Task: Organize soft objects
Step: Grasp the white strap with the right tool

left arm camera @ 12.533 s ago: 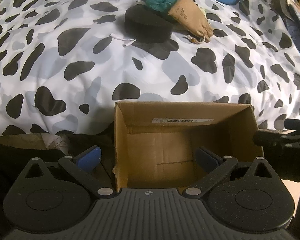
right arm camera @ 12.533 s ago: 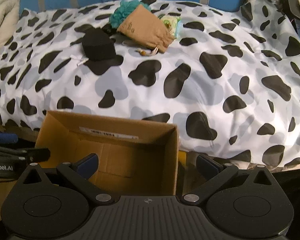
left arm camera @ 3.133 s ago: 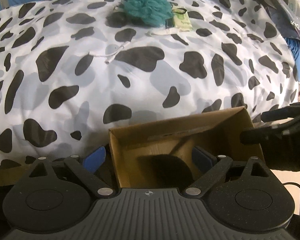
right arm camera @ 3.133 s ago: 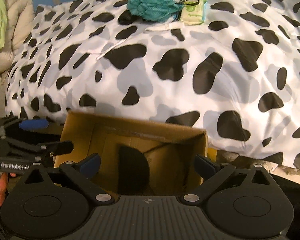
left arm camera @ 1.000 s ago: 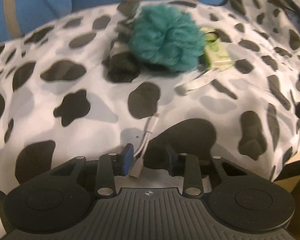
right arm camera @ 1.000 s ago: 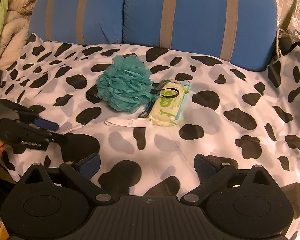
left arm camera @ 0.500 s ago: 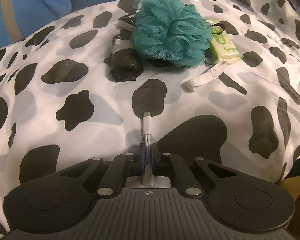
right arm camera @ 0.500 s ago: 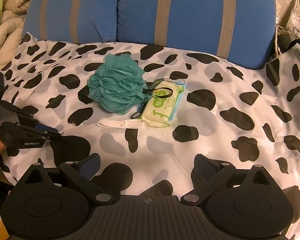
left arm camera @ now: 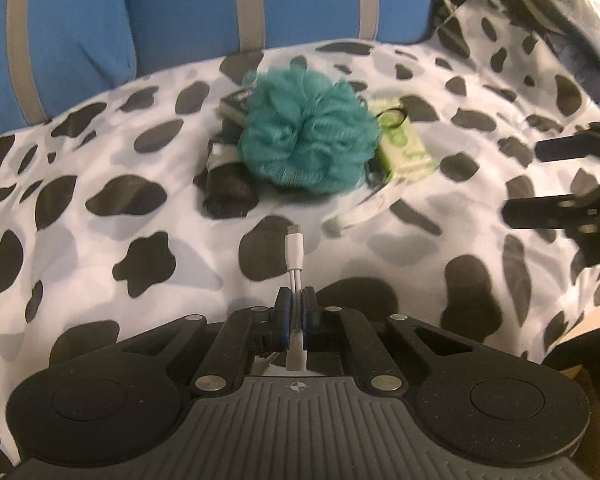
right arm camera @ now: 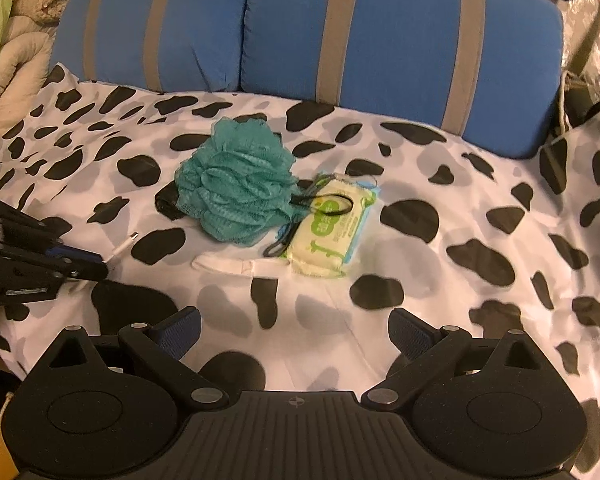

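Left tool (left arm camera: 295, 312): its jaws were pressed together on a white adapter cable (left arm camera: 294, 258) — the thin cord ran between the blue pads, one plug stuck out ahead past the fingertips, the other white end lay behind the pads near the tool's body.
Cable's place: it sat low over the cow-print bedspread (left arm camera: 100, 240), toward the bed's near edge and on the left side in the right wrist view (right arm camera: 125, 247).
Left tool's pose: it pointed toward the blue striped cushions (right arm camera: 340, 40) at the bed's far edge, roughly level with the bedspread.
Right tool (right arm camera: 294, 334): its jaws stood wide apart with nothing between them, hovering over the near edge of the bed and aimed at the pile.
Pile: a teal bath pouf (right arm camera: 236, 188) lay mid-bed toward the cushions — well ahead of the held cable.
Beside the pouf: a pale green wipes pack (right arm camera: 332, 232) touched its right side, with a black hair tie (right arm camera: 332, 204) lying on top of the pack.
In front: a white strap (right arm camera: 240, 266) lay flat on the bedspread, just on the near side of pouf and pack.
Left of the pouf: a dark rolled bundle (left arm camera: 228, 192) lay partly under it.
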Tool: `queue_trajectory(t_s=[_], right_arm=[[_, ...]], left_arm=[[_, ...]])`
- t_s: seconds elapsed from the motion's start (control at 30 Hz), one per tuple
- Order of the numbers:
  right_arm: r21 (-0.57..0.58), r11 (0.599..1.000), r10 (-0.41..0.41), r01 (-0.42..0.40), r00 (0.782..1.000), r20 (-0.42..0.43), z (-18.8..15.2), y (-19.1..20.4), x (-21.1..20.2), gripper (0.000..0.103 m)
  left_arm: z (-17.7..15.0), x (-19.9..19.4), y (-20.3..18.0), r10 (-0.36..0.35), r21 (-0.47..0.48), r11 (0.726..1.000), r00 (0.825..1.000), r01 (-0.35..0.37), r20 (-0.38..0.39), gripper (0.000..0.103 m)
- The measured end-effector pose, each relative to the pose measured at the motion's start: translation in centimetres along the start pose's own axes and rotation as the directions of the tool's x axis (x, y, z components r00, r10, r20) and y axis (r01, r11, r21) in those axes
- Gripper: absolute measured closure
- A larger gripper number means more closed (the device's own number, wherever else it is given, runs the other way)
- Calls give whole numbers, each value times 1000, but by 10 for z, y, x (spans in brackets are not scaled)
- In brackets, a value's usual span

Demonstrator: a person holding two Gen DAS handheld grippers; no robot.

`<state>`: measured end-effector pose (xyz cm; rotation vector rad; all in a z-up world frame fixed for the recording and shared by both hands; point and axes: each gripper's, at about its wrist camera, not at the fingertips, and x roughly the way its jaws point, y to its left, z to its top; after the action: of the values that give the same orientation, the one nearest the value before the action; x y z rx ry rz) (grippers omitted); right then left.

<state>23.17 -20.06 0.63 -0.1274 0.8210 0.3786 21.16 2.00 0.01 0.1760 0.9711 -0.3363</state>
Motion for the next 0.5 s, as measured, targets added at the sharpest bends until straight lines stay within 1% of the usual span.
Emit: queue_trajectory(t_s=[0.17,0.3,0.43,0.5], right_arm=[[5,1000,-23,23,1000,19,8,-3,13,4],[2,1000,-31,31,999,19,13,-3,28,7],[-33,999,5,-5,1000,-6,16,5,43,9],[-74,997,34,-34,999,-10,16,11,51,10]], left_arm=[[5,-15,-5,-30,1,1000,999,30,37,97],[7,-19,-2,-35,-4,999,998,35,43,97],[7,-22,3,-37,-24,999,998,38,41,97],[6,-26,5,-42,-23,999,998,43,44,97]])
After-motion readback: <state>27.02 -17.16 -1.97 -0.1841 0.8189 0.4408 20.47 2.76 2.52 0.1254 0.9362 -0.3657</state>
